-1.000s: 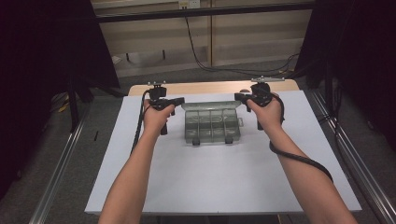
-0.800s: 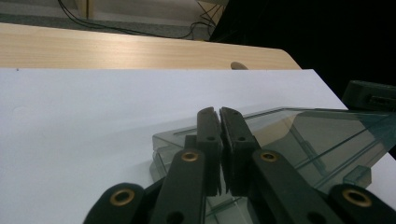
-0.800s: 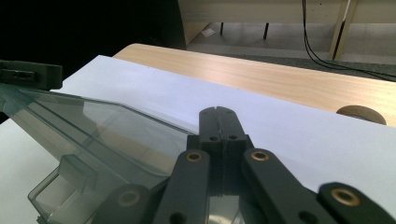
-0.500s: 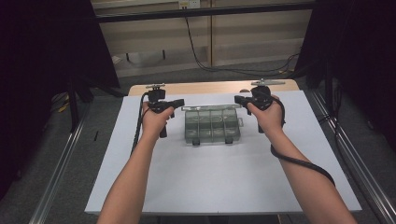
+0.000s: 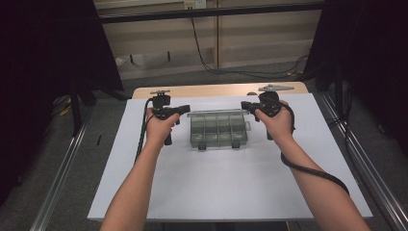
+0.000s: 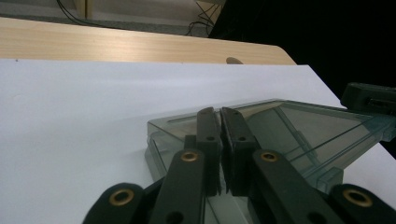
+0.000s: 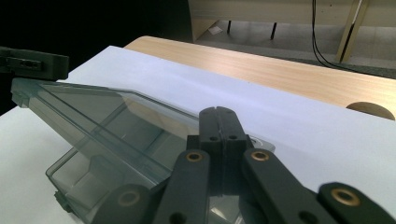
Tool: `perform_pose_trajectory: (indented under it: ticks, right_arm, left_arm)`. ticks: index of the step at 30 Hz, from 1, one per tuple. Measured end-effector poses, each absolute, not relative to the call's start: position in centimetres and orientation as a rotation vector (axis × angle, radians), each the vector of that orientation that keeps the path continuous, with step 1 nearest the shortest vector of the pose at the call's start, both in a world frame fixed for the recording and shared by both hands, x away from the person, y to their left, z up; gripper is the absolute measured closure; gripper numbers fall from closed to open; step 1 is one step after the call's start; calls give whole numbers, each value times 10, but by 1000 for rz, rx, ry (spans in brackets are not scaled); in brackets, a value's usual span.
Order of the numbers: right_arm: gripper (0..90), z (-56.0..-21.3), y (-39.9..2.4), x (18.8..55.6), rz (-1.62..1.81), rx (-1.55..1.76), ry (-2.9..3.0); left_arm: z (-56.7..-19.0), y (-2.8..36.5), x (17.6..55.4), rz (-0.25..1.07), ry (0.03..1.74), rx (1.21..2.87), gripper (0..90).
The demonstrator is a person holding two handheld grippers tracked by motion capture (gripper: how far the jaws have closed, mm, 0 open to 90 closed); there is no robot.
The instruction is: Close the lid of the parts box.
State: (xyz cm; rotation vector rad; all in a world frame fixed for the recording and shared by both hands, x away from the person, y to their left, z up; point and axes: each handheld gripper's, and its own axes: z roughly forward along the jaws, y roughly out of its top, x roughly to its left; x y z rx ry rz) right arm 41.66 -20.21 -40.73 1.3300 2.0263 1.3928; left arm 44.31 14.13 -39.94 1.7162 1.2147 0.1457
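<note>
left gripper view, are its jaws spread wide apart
No, the left gripper has its two black jaws pressed nearly together, over the near corner of the clear plastic box.

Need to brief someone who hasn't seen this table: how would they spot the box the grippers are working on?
On the white sheet covering the table, look toward its far middle, between the two hands. The clear grey-green plastic compartment box sits there, the sheet's one see-through item, with divider walls inside and two dark latches on its near edge.
</note>
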Motion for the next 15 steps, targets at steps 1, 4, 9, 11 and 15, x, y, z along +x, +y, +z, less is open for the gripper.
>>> perform_pose_trajectory:
  ticks: [1,4,9,11,15]
  right_arm:
    - [900,-407,-202,416,1396,1329,2027]
    - [900,-409,-202,414,1403,1327,2033]
    - [900,-409,-200,412,1396,1313,2048]
    - [900,-409,-200,411,1395,1313,2045]
    - [900,-411,-199,409,1393,1308,2051]
  left_arm:
    - [-400,142,443,146,1208,1721,866]
    - [-401,141,440,153,1207,1725,865]
    - [-404,144,437,149,1210,1719,865]
    - [-405,144,436,144,1210,1713,865]
    - [-406,144,434,153,1204,1728,863]
